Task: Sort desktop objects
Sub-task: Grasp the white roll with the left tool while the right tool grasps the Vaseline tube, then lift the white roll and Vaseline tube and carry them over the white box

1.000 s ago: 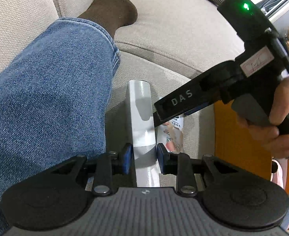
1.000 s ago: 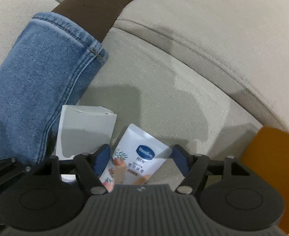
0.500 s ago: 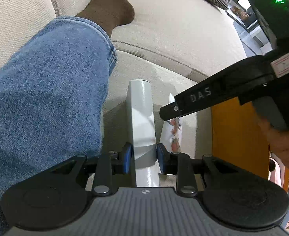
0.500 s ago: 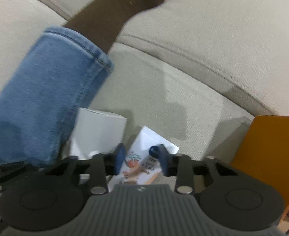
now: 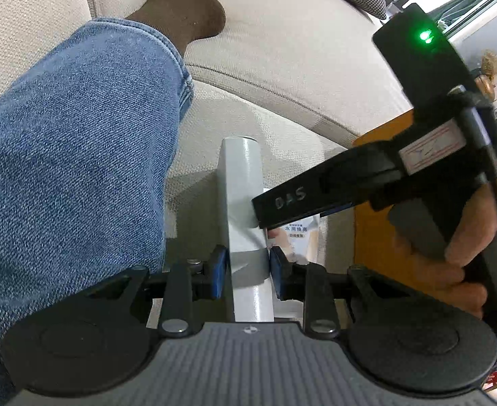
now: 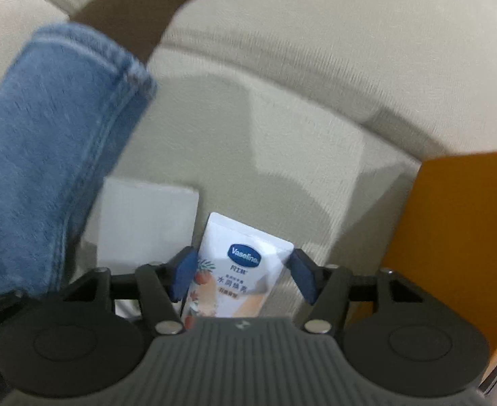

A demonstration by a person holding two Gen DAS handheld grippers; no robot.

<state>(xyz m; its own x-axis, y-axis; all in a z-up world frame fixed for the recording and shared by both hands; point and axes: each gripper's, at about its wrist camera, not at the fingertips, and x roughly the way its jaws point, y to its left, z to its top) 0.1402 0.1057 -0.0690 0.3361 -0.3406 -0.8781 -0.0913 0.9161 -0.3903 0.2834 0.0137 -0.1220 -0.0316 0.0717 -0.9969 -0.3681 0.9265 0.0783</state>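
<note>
The left gripper (image 5: 247, 272) has its blue-padded jaws pressed against both faces of a tall, narrow white cardboard box (image 5: 243, 203), which stands upright between them on the beige fabric sofa seat (image 5: 282, 125). The grip looks firm, with no gap on either side.

The right gripper (image 6: 243, 279) is spread wide around a white Vaseline hand-cream tube (image 6: 238, 270) with a blue oval logo and orange fruit print. The left pad appears to touch or nearly touch the tube's edge; the right pad stands clear of it, so the tube is bracketed but not clamped. This view is motion-blurred, so I cannot tell whether the tube rests on the seat or leans.

Taking the white box as the landmark: the tube lies just beside it on its right, the black body of the right gripper reaches in over the tube and almost touches the box's right face, and a flat orange panel (image 5: 380, 237) stands further right, beyond the tube. To the box's left lies the person's leg in blue jeans (image 5: 72, 169), ending in a brown sock (image 5: 180, 17) further up the cushion.

As for progress, I judge the sorting unfinished: both items sit together on the sofa, no visible destination holds anything, and the tube needs a closed grip before it can go anywhere.
</note>
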